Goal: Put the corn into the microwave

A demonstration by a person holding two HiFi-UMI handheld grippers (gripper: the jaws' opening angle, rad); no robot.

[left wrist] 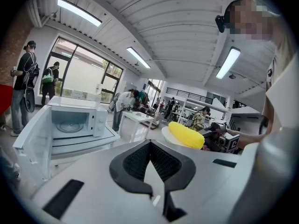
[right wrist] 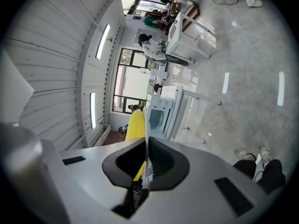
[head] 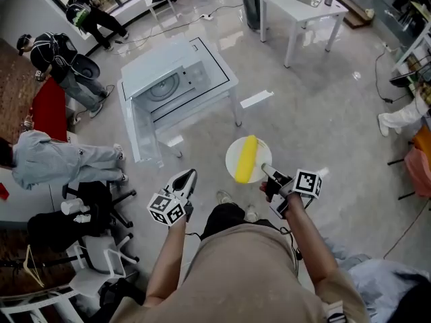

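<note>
At near right edge of plate (head: 232,161), my right gripper (head: 264,169) pinches rim. Corn (head: 246,159) lies loose across plate's middle, rim to rim. I judge cob stiff, light, apt to roll: carry plate level. Left gripper (head: 188,178) pressed together, empty. Microwave (head: 168,79) open, well ahead.

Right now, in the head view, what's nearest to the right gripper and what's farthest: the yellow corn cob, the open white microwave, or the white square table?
1. The yellow corn cob, on the round white plate the right gripper pinches, just left of it.
2. The open white microwave, farther up and left.
3. The white square table, top right, farthest.
</note>
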